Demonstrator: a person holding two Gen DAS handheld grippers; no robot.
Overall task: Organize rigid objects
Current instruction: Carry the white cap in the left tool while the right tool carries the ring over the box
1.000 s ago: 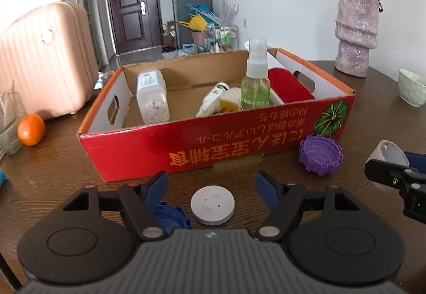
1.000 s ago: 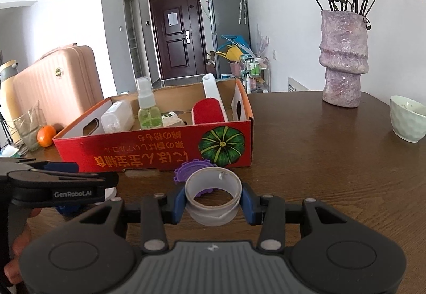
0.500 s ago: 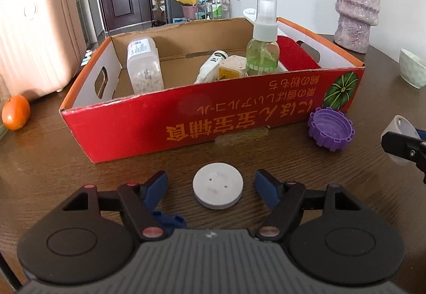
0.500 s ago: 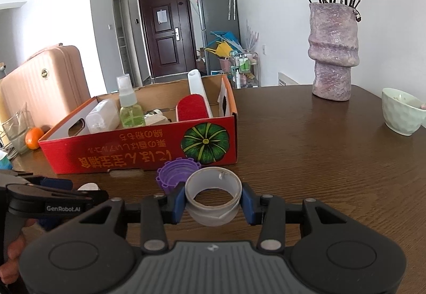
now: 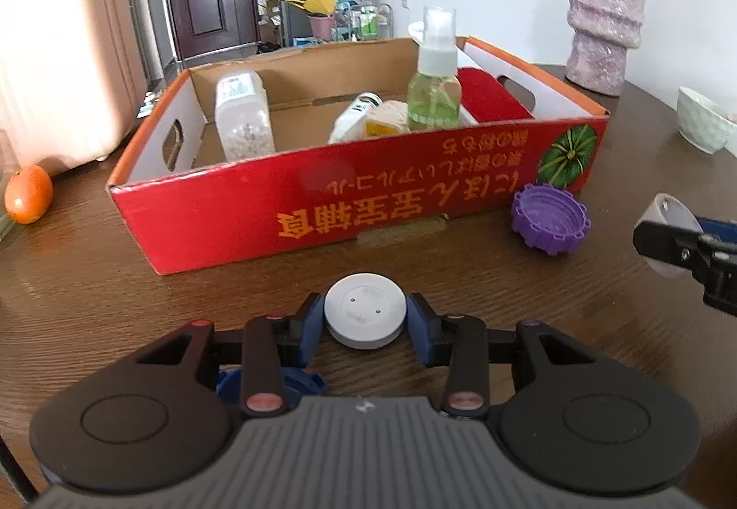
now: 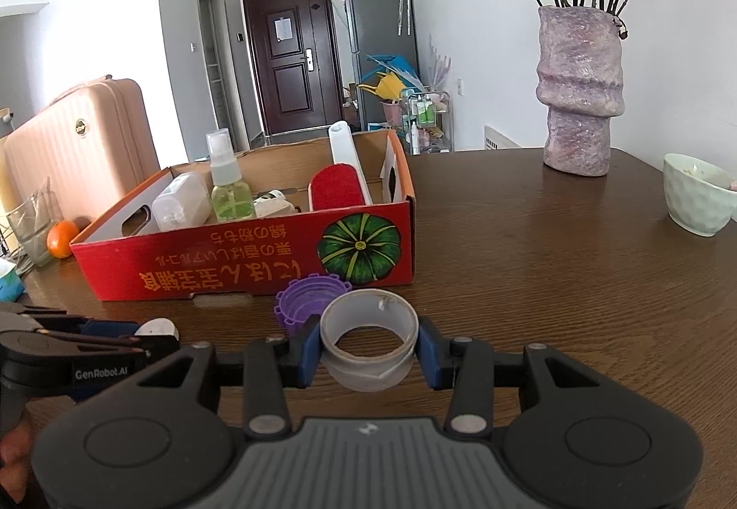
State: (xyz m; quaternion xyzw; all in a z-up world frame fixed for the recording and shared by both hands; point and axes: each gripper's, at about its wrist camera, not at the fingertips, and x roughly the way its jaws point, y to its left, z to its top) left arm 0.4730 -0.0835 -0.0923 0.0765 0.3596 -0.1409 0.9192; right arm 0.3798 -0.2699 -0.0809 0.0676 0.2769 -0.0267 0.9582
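On the brown table just before the red cardboard box lies a white round disc. My left gripper is closing on it, and its blue pads touch the disc on both sides. A blue cap peeks out under the left finger. A clear tape roll hangs between the fingers of my right gripper, which is shut on it. Beside the box's pumpkin corner rests a purple cap. The box holds a green spray bottle, a white jar and a red brush.
A purple vase with dried roses and a pale bowl stand at the right. An orange and a glass sit left of the box. A pink suitcase stands beyond the table's left edge.
The left gripper's jaws have drawn in from wide apart until the pads meet the white disc, and it has edged forward. The right gripper still holds the tape roll in the same place.
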